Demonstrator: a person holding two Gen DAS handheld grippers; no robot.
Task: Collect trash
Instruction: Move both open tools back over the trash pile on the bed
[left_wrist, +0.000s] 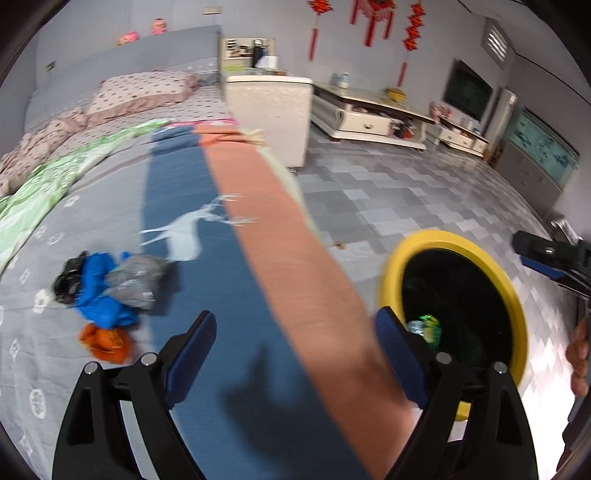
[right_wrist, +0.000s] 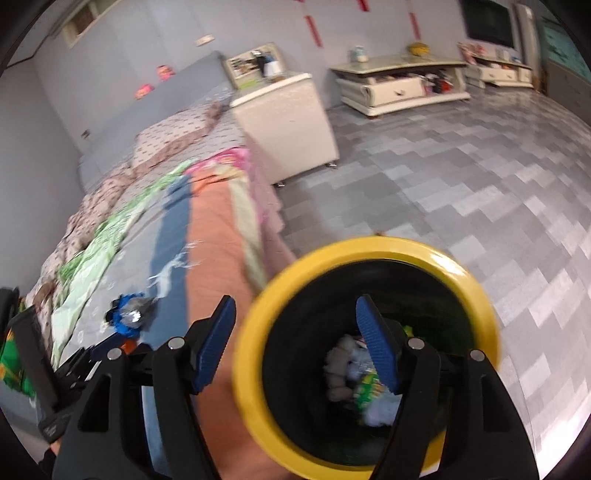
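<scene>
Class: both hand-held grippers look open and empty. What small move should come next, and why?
Probably swing the left hand-held gripper left toward the trash pile on the bed. It is open and empty, wrappers already lie in the bin, and the right hand-held gripper hangs open at the bin's rim.

Both fisheye views are evenly bright under soft indoor light. Edges bow strongly and fall to black vignette. Motion blur smears the yellow bin rim (right_wrist: 369, 245) and bedspread (left_wrist: 207, 229). A soft gripper-shaped shadow lies on the bedspread. Pale glare streaks the tiled floor (right_wrist: 498, 177).
</scene>
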